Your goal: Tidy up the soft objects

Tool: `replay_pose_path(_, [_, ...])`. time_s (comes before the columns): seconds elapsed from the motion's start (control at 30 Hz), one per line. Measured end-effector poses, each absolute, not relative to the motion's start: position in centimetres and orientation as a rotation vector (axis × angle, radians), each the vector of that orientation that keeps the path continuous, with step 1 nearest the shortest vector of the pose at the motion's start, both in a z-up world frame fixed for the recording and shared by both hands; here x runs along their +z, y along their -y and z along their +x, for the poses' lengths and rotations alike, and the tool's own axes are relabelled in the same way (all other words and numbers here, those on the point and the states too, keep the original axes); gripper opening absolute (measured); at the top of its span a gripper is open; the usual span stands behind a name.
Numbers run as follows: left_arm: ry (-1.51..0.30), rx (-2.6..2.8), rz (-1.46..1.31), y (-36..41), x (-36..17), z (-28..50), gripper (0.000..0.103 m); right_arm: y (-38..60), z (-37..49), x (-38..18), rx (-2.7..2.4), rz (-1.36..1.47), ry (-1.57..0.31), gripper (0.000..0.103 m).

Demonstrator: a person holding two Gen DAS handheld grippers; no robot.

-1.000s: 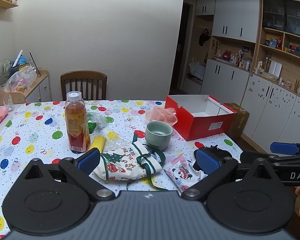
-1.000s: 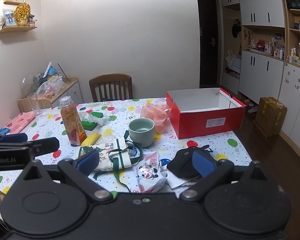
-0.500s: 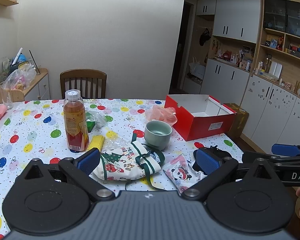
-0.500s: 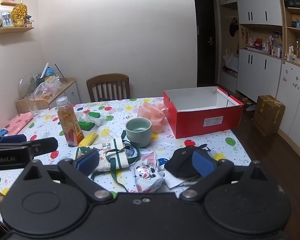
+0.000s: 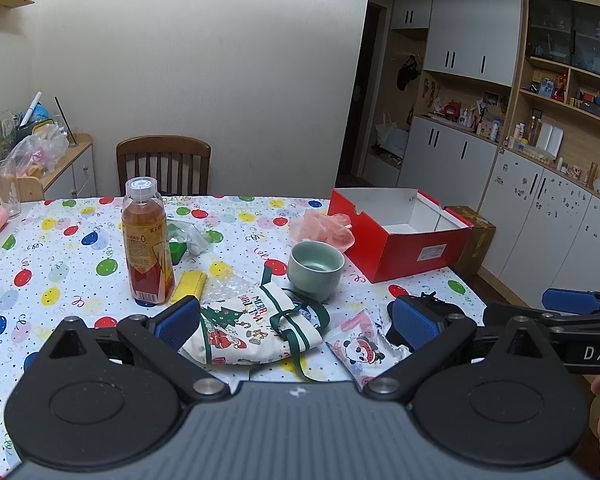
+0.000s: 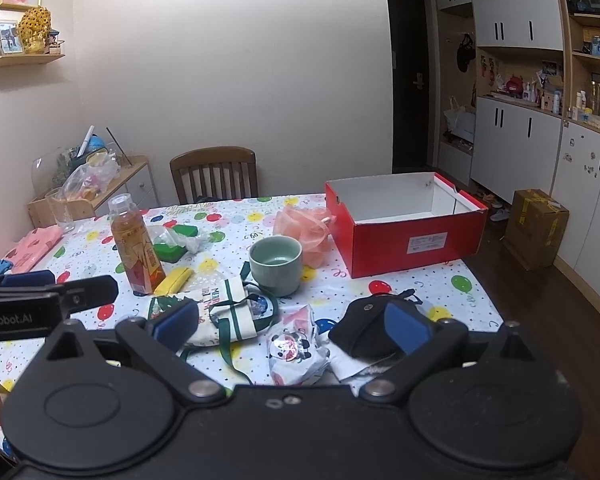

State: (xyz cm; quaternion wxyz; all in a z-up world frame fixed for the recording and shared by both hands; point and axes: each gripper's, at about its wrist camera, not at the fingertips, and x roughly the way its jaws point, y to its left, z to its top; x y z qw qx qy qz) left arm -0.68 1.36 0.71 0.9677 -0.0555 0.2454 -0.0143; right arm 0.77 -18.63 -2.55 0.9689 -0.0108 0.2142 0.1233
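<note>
Left wrist view: the left gripper [image 5: 296,322] is held above the Christmas cloth bag [image 5: 256,328] on the desk [image 5: 60,264], jaws spread, nothing gripped. The right gripper [image 6: 296,326], likewise spread and empty, is poised near the black pouch [image 6: 364,330]. No soft item is judged moved yet; a descent and pinch, then transfer to the red box [image 6: 412,236], is called for.

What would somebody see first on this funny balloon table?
Probably the big red box, open and empty, at the table's far right. Then the tall bottle of orange drink standing on the left, and the Christmas bag lying in front of the green cup. Both tongs are open above the near edge.
</note>
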Motion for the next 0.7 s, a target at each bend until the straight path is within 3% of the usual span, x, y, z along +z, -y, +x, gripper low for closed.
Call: replay_pose_path(0.7, [-0.555, -0.041, -0.167, -1.6, -1.2, 4.3, 0.103, 19.6, 5.1, -4.1, 0.247, -0.020, -0.476, 0.103])
